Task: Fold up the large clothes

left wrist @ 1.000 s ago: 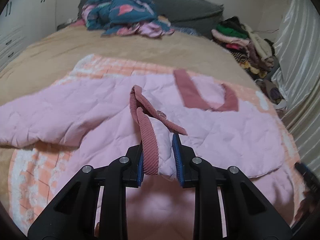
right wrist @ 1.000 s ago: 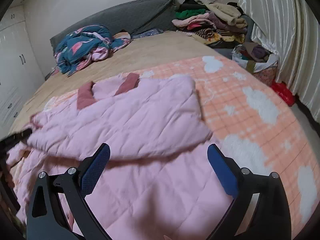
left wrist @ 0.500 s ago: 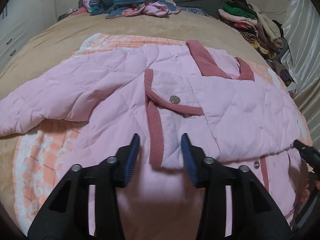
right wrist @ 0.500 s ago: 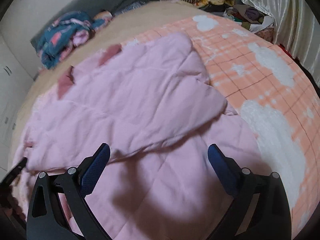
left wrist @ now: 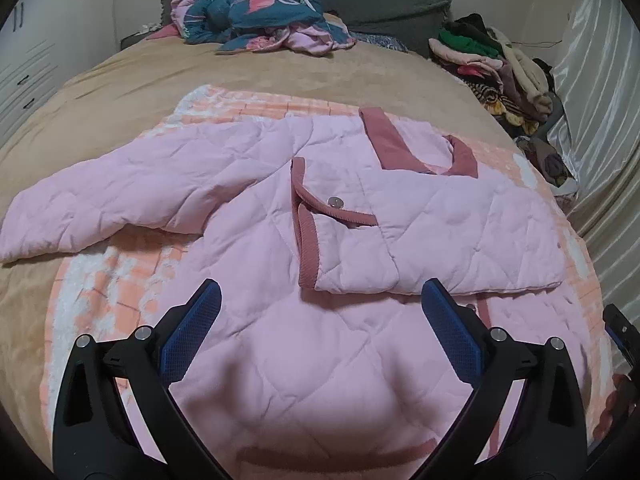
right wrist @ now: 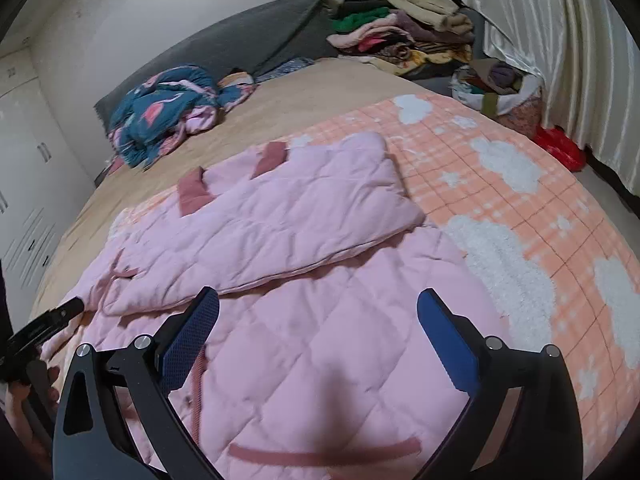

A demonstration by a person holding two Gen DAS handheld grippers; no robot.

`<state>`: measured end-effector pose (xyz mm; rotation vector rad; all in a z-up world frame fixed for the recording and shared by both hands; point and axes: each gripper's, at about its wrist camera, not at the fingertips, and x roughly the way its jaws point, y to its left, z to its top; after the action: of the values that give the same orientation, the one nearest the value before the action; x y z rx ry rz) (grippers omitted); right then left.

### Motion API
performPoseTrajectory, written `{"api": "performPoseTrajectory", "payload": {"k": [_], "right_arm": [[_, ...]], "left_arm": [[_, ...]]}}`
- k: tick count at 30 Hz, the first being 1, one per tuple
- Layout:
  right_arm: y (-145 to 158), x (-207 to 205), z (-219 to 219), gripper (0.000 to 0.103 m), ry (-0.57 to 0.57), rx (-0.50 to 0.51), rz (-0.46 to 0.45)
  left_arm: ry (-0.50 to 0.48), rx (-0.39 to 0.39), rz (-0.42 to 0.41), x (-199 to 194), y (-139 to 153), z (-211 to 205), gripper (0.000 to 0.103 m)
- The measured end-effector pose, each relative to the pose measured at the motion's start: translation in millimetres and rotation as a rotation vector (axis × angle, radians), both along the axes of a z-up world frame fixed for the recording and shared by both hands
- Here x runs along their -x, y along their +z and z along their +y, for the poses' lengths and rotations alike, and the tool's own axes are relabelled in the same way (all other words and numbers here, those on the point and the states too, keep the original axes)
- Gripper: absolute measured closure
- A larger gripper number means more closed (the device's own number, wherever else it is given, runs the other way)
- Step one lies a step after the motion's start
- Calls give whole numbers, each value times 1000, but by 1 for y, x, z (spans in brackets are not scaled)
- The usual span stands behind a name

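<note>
A pink quilted jacket [left wrist: 248,168] lies spread on the bed, dark pink collar [left wrist: 384,140] at the far end. One sleeve is folded across the chest, and its ribbed cuff [left wrist: 308,244] rests flat just beyond my left gripper [left wrist: 320,286]. The left jaws are opening wide, with nothing between them and nothing touching the pads. The other sleeve [left wrist: 100,196] stretches out to the left. My right gripper [right wrist: 318,294] hovers open over the jacket's lower body [right wrist: 320,360], holding nothing. The folded sleeve [right wrist: 280,220] lies ahead of it.
An orange checked blanket with white clouds [right wrist: 500,200] lies under the jacket on a tan bedspread [left wrist: 120,92]. A blue floral quilt [left wrist: 248,12] sits bunched by the grey headboard. Clothes are piled [left wrist: 500,64] at the far right near a curtain. White cupboards [right wrist: 24,200] stand at the left.
My left gripper let go of the sleeve cuff, opened wide and drew back; the cuff now lies flat on the jacket. The right gripper stayed open while shifting over the jacket.
</note>
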<state>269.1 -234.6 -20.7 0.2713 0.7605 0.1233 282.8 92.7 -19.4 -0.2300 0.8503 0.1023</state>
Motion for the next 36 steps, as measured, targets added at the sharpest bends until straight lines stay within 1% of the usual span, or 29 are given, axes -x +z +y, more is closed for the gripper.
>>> {"api": "performPoseTrajectory", "payload": {"k": [4,9,14,21,27,36], "right_arm": [[8,6,14,4,9,23,-20],[20,10,32,4,26,19,-43],[31,11,57,4,52,46,-72],[32,9,93,4,109,56,-67],[34,8,118,4,152,61,-73],[35,3,153,4,212,68,-72]], "left_arm": [[14,-27,-3,7,3,5,9],[84,-34,-16,13,9,29,9],[128,-18,-16,16,11,47,9],[157,-15,-25,21,14,62,9],[203,-59,-32,25,17,74,9],[261,-38,-24,28,15,101,9]]}}
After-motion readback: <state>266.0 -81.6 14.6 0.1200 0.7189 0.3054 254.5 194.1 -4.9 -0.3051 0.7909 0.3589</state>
